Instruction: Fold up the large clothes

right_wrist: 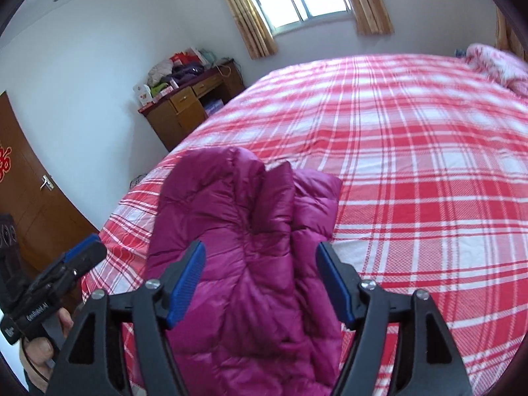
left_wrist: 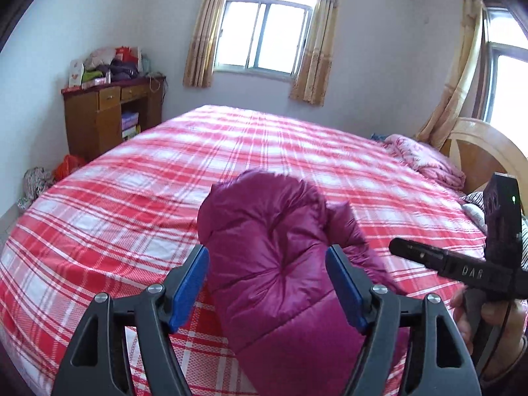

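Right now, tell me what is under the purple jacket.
The jacket lies folded on the red plaid bedsheet, which shows all around it. Anything else beneath it is covered.

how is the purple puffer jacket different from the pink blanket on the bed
The magenta puffer jacket is plain, shiny and quilted; the pink blanket is paler, with a flowery print. The jacket lies folded into a long bundle near the bed's front edge, right before both tools; the blanket is bunched in a loose heap at the far end by the wooden headboard. Both rest on the red plaid sheet.
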### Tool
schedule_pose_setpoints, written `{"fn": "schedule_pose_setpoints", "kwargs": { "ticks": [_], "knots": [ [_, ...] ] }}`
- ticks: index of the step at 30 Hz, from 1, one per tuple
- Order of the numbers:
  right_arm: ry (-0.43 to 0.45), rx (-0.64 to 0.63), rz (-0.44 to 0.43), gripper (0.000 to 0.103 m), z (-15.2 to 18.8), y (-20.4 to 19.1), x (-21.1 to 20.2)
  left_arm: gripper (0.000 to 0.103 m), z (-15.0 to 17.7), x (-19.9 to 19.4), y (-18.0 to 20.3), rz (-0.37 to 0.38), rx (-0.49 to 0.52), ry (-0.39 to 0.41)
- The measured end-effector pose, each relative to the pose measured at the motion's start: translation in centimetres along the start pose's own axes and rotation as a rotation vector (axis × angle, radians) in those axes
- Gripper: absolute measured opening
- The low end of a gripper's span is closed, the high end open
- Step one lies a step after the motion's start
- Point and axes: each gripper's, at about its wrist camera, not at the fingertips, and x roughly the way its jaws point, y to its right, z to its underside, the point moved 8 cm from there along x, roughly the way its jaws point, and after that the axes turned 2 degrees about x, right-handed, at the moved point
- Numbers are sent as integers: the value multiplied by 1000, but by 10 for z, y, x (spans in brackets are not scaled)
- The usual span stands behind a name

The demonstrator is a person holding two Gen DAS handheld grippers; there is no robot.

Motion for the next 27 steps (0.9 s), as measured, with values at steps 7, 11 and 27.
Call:
{"fn": "schedule_pose_setpoints", "kwargs": {
  "ticks": [7,11,27],
  "knots": [
    [77,-90,41,78,-1,-30,-38,78,-24,-34,9,37,-4,94],
    [112,-97,55,78,-6,-34,-53,79,-30,-44,13,49,4,119],
    [181,-97,53,83,-11,-43,-81,79,-31,-53,19,66,9,138]
  ]
}}
